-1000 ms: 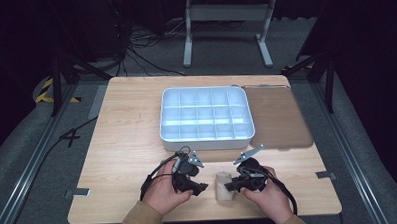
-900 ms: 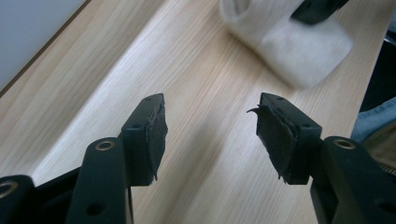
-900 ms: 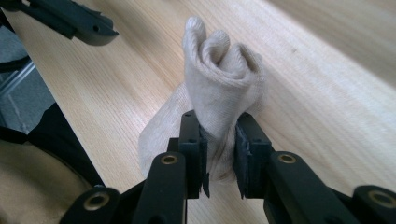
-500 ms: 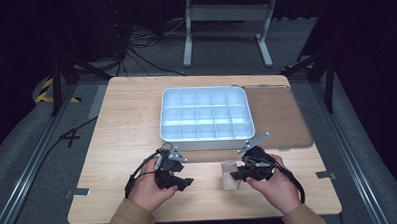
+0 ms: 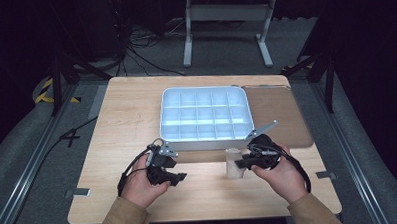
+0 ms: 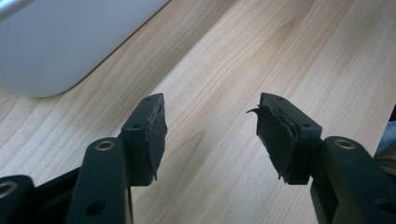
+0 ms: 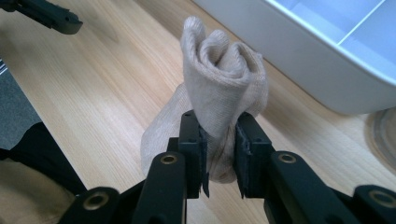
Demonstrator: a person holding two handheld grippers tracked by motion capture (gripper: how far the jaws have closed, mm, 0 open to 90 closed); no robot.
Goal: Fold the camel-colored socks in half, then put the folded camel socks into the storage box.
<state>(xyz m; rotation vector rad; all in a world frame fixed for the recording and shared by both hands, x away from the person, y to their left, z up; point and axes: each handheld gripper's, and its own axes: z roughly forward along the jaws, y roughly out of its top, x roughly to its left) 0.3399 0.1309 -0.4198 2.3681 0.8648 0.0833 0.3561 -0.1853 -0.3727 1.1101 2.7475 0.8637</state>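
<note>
Beige rolled sock (image 7: pixel 219 88), clamped in the right gripper (image 7: pixel 219 154), now lifted off the wooden table (image 5: pixel 136 109) near the compartment tray (image 5: pixel 206 140). The left gripper (image 6: pixel 208 133), jaws apart and empty, has drawn aside; placement likely follows.

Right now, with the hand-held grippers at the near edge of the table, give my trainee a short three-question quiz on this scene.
1. True or false: the right hand-held gripper is clamped on a rolled beige cloth.
2. What lies between the pads of the left hand-held gripper? A) a cloth B) nothing C) a lid
3. Which container sits beyond both grippers on the wooden table?

Key: 1 true. 2 B, its jaws stand apart over bare wood. 3 the white compartment tray, its compartments holding nothing.
</note>
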